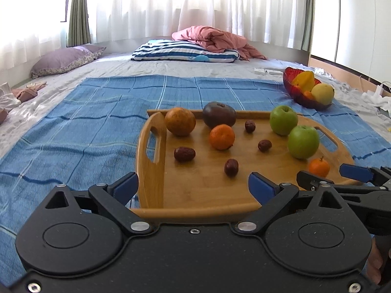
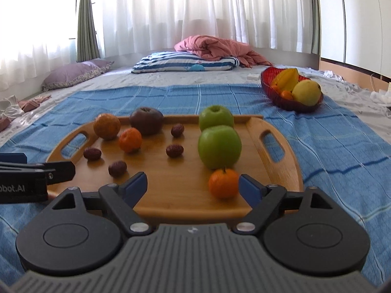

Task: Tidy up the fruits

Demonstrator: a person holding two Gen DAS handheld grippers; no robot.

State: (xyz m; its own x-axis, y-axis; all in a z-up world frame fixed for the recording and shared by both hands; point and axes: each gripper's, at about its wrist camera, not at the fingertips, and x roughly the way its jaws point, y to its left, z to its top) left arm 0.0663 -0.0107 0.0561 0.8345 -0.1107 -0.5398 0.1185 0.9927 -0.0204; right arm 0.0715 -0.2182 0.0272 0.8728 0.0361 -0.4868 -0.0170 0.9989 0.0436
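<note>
- The wooden tray [image 2: 281, 183] lies on a blue checked cloth [image 2: 330, 151] spread over the bed [image 1: 122, 66], with loose fruit scattered across it.
- The right gripper [image 2: 193, 185] is open, its blue pads spread wide above the tray's near edge. A small tangerine [image 2: 223, 183] sits between the fingers, close to the right-hand pad; whether it touches cannot be told.
- Just behind that tangerine stand two green apples [image 2: 219, 146], one behind the other.
- The left gripper [image 1: 193, 186] is also open, empty, straddling the tray's near left corner: one finger outside the left handle wall, the other over the tray floor.
- Ahead of the left gripper lie four dark red dates [image 1: 231, 167], a second tangerine [image 1: 222, 137], a larger orange [image 1: 180, 121] and a dark purple fruit [image 1: 219, 114] along the far rim.
- In the left wrist view the right gripper shows at the right edge, with the small tangerine between its pads.
- A red bowl [image 2: 268, 85], well apart from the tray at far right on the cloth, holds a yellow starfruit [image 2: 288, 79], a yellow round fruit [image 2: 306, 92] and small orange pieces.
</note>
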